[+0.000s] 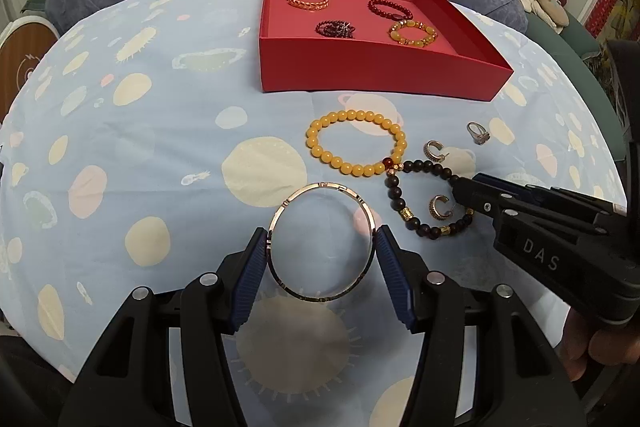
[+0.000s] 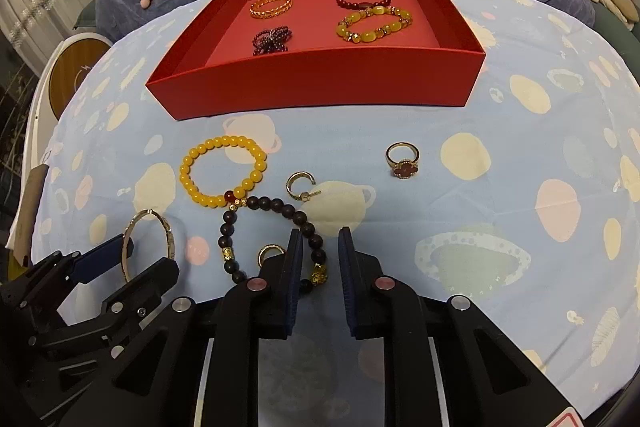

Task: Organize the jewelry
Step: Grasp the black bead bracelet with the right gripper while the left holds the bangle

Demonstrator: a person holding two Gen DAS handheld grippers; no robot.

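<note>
Left wrist view: my left tongs [image 1: 320, 239] hold a thin metal bangle [image 1: 316, 297] by its two sides, their blue pads pressed against it, above the pale blue planet-print cloth [image 1: 160, 147]. Beyond lie a yellow bead bracelet [image 1: 316, 147] and, touching it, a dark bead bracelet [image 1: 394, 183]. My right tongs [image 1: 456, 183] reach in from the right, tips at the dark beads. Further back sits an open red box [image 1: 380, 67] with four bracelets inside. Right wrist view: my right tongs stand narrow, the dark bracelet's gold charm in the gap; I cannot tell whether the pads pinch it. A gold ring [image 2: 403, 163] lies apart on the right. At lower left, the bangle stands upright in my left tongs.
</note>
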